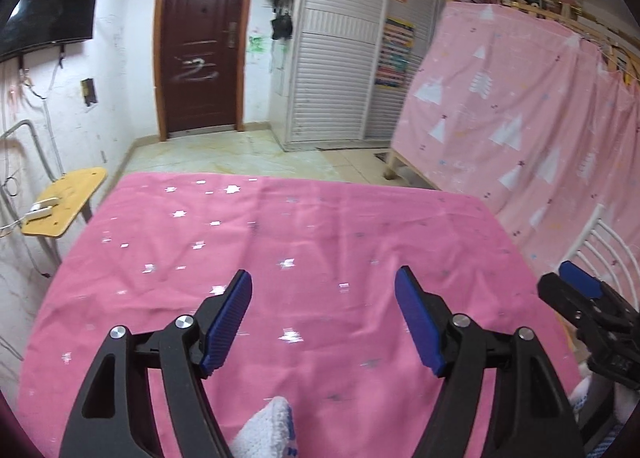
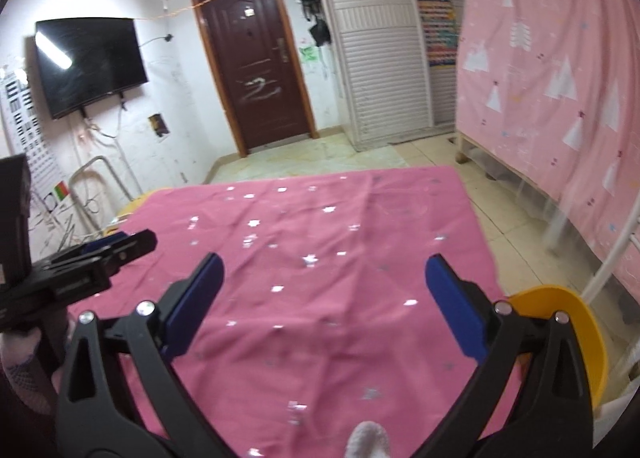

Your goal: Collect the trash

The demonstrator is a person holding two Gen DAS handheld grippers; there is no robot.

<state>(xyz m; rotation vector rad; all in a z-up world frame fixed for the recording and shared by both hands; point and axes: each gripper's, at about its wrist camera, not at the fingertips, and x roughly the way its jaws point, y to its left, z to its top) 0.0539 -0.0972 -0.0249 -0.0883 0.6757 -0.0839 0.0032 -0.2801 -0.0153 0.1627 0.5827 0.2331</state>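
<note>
A table under a pink star-print cloth (image 1: 280, 258) (image 2: 320, 258) fills both views. I see no trash on the cloth. My left gripper (image 1: 323, 322) hangs over the near part of the cloth, jaws open, nothing between its blue pads (image 1: 228, 322). Over the same cloth my right gripper (image 2: 324, 306) stands wide open and holds nothing. A yellow bin (image 2: 576, 338) sits at the table's right edge, just behind the right finger. Each gripper shows at the edge of the other's view: the right one (image 1: 580, 298), the left one (image 2: 116, 250). A white-gloved hand (image 1: 268, 430) shows low in the left wrist view.
A small wooden side table (image 1: 64, 201) with a white object stands left of the table. A pink curtained bed frame (image 1: 520, 117) runs along the right. A white metal chair back (image 1: 600, 250) is near the right edge. Dark door (image 1: 202, 37), wall TV (image 2: 88, 61) and tiled floor lie beyond.
</note>
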